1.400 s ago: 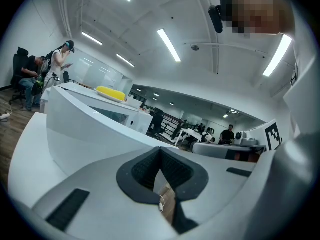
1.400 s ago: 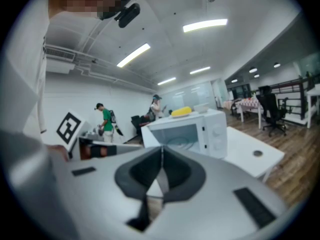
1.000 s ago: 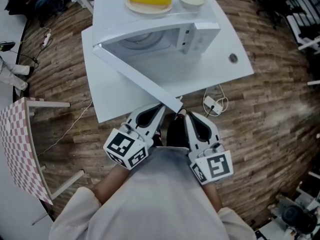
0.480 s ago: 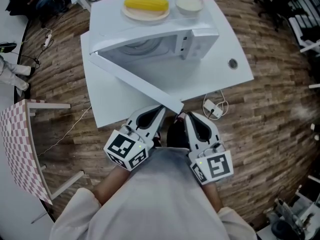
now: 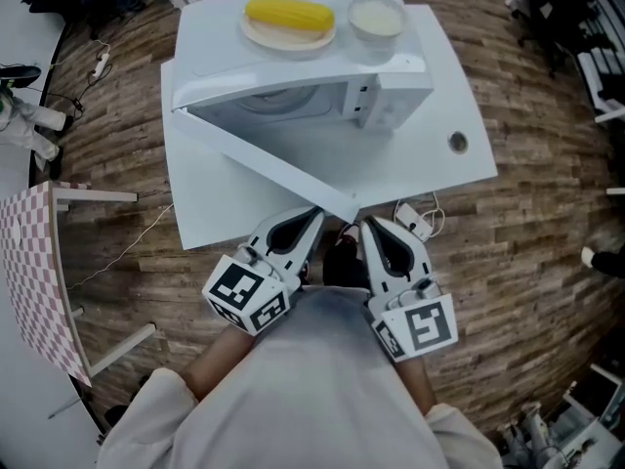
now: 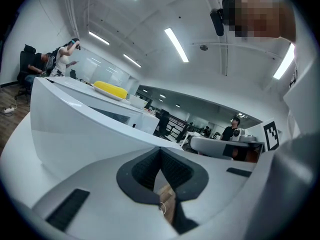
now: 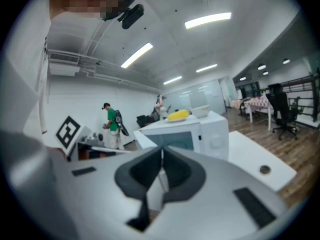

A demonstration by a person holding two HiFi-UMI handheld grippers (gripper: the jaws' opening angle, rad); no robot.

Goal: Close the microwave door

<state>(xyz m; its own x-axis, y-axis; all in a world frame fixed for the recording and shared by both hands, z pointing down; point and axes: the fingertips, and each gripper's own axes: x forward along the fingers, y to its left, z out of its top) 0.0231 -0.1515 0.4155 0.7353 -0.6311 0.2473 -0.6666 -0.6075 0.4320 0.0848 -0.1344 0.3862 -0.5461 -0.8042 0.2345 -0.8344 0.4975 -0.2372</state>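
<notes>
A grey shirt (image 5: 293, 379) fills 6 o'clock in the head view. Just beyond it, the 2 grippers sit side by side. The left gripper (image 5: 311, 217) has its jaws pressed together with nothing between them, and its own view shows the pads meeting at the tip. The right gripper (image 5: 367, 229) is likewise closed and empty.

Directly at 12 o'clock from the 2 tips is the free corner of the microwave door (image 5: 278, 164). Whether either gripper touches it cannot be told. The door stands wide open, running from that corner toward 10 o'clock to its hinge on the microwave (image 5: 391, 91).

The microwave rests on a white table (image 5: 449, 115). On its top sit a plate (image 5: 264, 32) carrying a yellow corn cob (image 5: 290, 12) and, at 3 o'clock from it, 1 white bowl (image 5: 376, 18).

A checkered table (image 5: 29, 281) stands on the wood floor (image 5: 527, 252) at 9 o'clock.
</notes>
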